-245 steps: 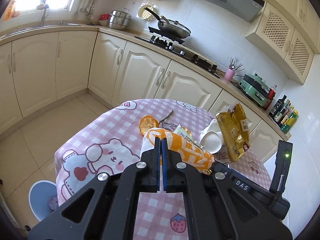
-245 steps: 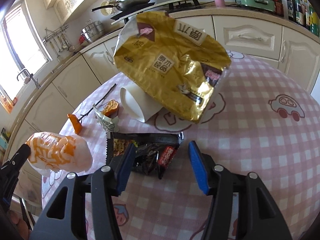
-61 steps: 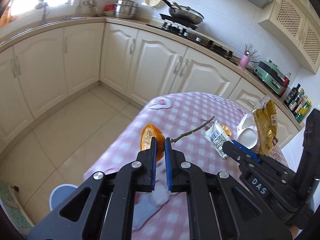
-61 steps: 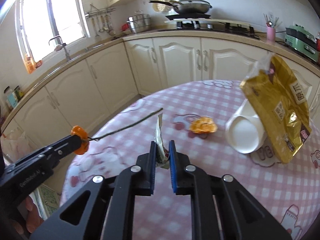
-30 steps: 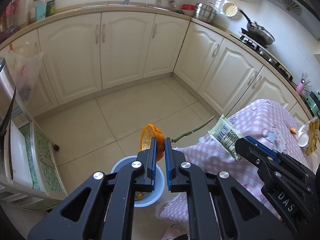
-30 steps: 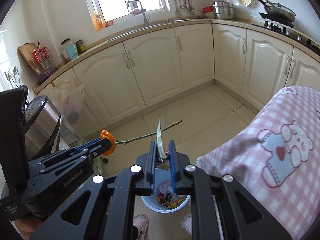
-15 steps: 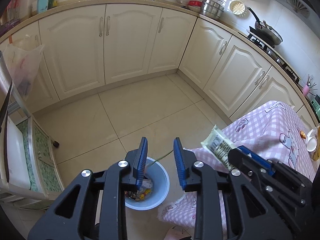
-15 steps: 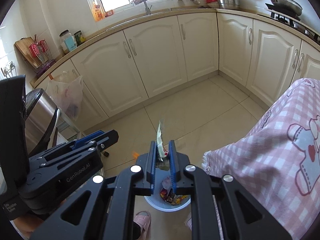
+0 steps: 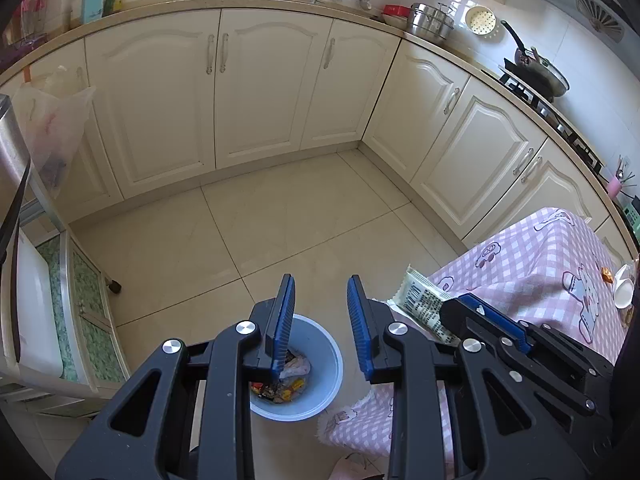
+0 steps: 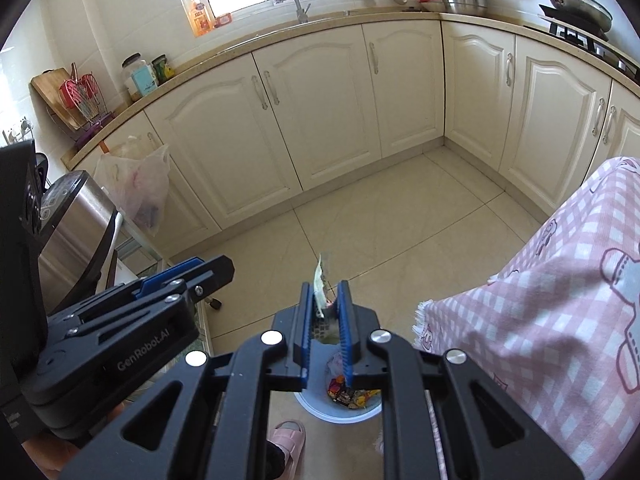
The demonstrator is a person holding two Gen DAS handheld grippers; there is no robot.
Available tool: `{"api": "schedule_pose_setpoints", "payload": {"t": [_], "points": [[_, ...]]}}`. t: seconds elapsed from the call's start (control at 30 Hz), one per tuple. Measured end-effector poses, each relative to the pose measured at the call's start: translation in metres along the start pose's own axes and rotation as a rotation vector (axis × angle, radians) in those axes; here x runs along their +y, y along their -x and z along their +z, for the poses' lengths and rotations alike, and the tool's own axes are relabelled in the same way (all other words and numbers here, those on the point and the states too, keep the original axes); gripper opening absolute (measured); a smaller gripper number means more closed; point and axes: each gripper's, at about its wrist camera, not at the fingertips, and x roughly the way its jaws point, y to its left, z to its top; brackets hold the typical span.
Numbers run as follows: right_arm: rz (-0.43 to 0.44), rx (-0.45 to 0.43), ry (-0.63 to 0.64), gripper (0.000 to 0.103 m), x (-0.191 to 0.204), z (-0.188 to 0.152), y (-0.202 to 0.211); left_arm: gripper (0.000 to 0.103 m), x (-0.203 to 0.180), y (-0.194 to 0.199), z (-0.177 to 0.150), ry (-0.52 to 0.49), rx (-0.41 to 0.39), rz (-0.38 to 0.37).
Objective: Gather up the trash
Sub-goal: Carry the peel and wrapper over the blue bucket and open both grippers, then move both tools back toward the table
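Two black claws with blue pads hang over a round light-blue plastic trash bin (image 9: 320, 364) that stands on the pale tiled floor (image 9: 280, 216). The left claw (image 9: 320, 312) has its pads apart with nothing between them; its jaws have just been opening. Under it, the bin holds bright wrappers and crumpled bits. The right claw (image 10: 325, 320) is squeezed tight on a thin white-and-green snack wrapper (image 10: 319, 286), which sticks up above its pads, right over the bin. Just beside the bin hangs the edge of a pink checked cloth with cartoon animals (image 10: 560, 312), which covers the worktop. Far over on that cloth lie a white paper cup (image 9: 624, 290) and a small orange peel (image 9: 607, 274). One pink slipper (image 10: 286, 436) shows on the floor near the bin.
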Motion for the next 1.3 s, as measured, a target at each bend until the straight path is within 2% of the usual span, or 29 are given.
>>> {"api": "schedule_pose_setpoints", "payload": {"t": [0.3,0.5,0.8,1.03,1.3], "points": [[0.015,-0.01,-0.034,0.015,0.003,0.008,-0.011,0.026,0.009,0.005,0.005,0.013,-0.013,0.015],[0.012,-0.021,-0.036,0.02,0.008,0.01,-0.011,0.03,0.011,0.011,0.007,0.012,-0.026,0.022],[-0.025,-0.073,-0.074,0.02,-0.016,0.011,0.025,0.031,-0.004,0.024,0.008,-0.009,-0.044,-0.006],[-0.083,-0.145,-0.107,0.02,-0.045,0.008,0.074,0.032,-0.049,0.04,0.005,-0.068,-0.059,-0.068],[-0.21,-0.264,-0.187,0.023,-0.111,-0.005,0.156,0.035,-0.143,0.054,-0.005,-0.202,-0.058,-0.201]]}}
